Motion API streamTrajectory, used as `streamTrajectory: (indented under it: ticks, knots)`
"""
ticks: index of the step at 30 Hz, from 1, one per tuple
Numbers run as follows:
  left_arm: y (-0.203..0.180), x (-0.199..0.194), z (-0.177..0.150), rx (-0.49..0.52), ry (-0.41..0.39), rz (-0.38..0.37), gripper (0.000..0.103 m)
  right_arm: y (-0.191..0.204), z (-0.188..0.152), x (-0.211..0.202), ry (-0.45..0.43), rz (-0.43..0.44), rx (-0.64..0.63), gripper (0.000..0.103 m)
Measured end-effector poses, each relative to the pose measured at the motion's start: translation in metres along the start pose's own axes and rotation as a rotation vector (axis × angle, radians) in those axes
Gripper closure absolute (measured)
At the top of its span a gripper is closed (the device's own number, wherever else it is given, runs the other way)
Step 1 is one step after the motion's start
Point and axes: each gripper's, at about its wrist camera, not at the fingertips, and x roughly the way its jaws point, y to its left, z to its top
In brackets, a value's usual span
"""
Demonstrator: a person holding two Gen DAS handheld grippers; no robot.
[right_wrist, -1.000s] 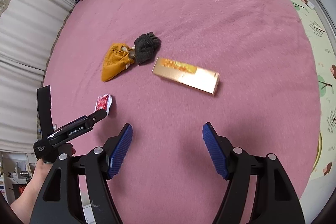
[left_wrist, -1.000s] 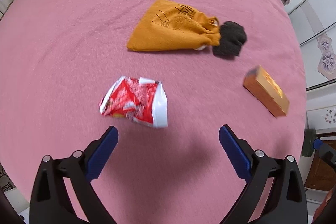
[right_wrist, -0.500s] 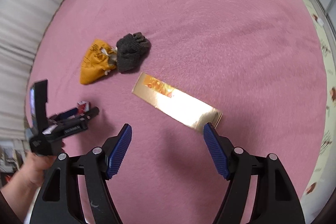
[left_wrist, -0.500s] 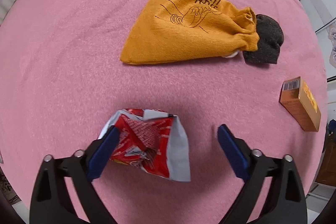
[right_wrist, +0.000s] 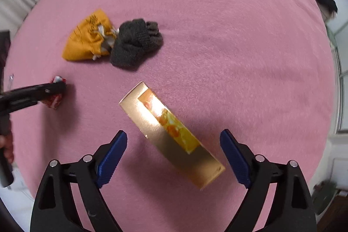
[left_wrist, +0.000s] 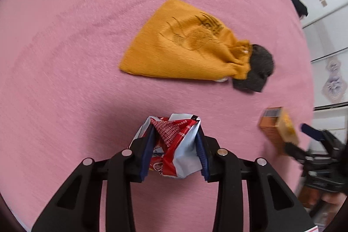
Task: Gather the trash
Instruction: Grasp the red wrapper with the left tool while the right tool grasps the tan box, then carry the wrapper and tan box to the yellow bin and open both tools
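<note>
A crumpled red and white wrapper (left_wrist: 171, 151) lies on the pink bedspread (left_wrist: 65, 58). My left gripper (left_wrist: 175, 131) points down over it, its jaws closing, and both blue pads press the wrapper's sides. In the right wrist view the same gripper (right_wrist: 54, 88) covers most of the wrapper (right_wrist: 57, 79). A long gold box (right_wrist: 152, 114) lies slantwise on the spread. My right gripper (right_wrist: 173, 134) hangs over it, jaws opening wide; the box's middle sits between the fingers with neither pad touching. The left wrist view shows the box (left_wrist: 277, 127) and right gripper (left_wrist: 301, 139) at the right edge.
An orange drawstring pouch (left_wrist: 187, 51) lies beyond the wrapper, with a dark grey knitted piece (left_wrist: 258, 66) at its mouth. Both appear in the right wrist view, the pouch (right_wrist: 87, 40) left of the knit (right_wrist: 137, 42). A hand (right_wrist: 6, 145) holds the left gripper's handle.
The left gripper dropped onto the wrapper and its wide jaws closed against it. The right gripper sank and rolled over the gold box, which now lies between its wider fingers.
</note>
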Motion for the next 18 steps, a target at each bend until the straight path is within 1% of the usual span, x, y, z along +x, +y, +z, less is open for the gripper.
streamTrajectory:
  ticks: [1,2,3,4,5,7,8,11,13,15,18]
  knots:
    - [-0.001,0.001,-0.002,-0.011,0.008,-0.017,0.067,0.0,0.001,0.004,0.013,0.003,-0.002,0.022]
    - [-0.003,0.002,-0.004,-0.017,0.016,-0.032,0.068,0.001,0.003,0.01,0.029,0.002,0.002,0.028]
    - [-0.009,0.0,-0.011,-0.016,0.019,-0.039,0.068,0.001,0.004,0.014,0.039,0.009,0.012,0.031]
    - [-0.011,0.001,-0.012,-0.013,0.024,-0.044,0.068,0.0,0.004,0.018,0.046,0.023,0.023,0.036]
    - [-0.013,-0.001,-0.011,-0.013,0.027,-0.05,0.068,-0.002,0.003,0.023,0.059,0.032,0.044,0.049]
    - [-0.017,0.003,-0.013,-0.018,0.038,-0.072,0.069,-0.009,-0.001,0.029,0.08,0.069,0.107,0.058]
    - [-0.022,0.002,-0.011,-0.018,0.041,-0.083,0.07,-0.013,-0.004,0.029,0.074,0.095,0.15,0.059]
    - [-0.035,0.002,-0.02,-0.005,0.051,-0.122,0.071,-0.029,-0.021,0.021,0.047,0.179,0.305,0.061]
    - [-0.051,0.001,-0.028,0.008,0.06,-0.143,0.072,-0.04,-0.041,0.011,0.026,0.265,0.435,0.062]
    - [-0.07,0.0,-0.034,0.025,0.067,-0.159,0.072,-0.046,-0.061,0.0,0.007,0.322,0.513,0.062]
    - [-0.091,-0.004,-0.047,0.054,0.086,-0.182,0.072,-0.049,-0.094,-0.019,-0.022,0.368,0.58,0.062]
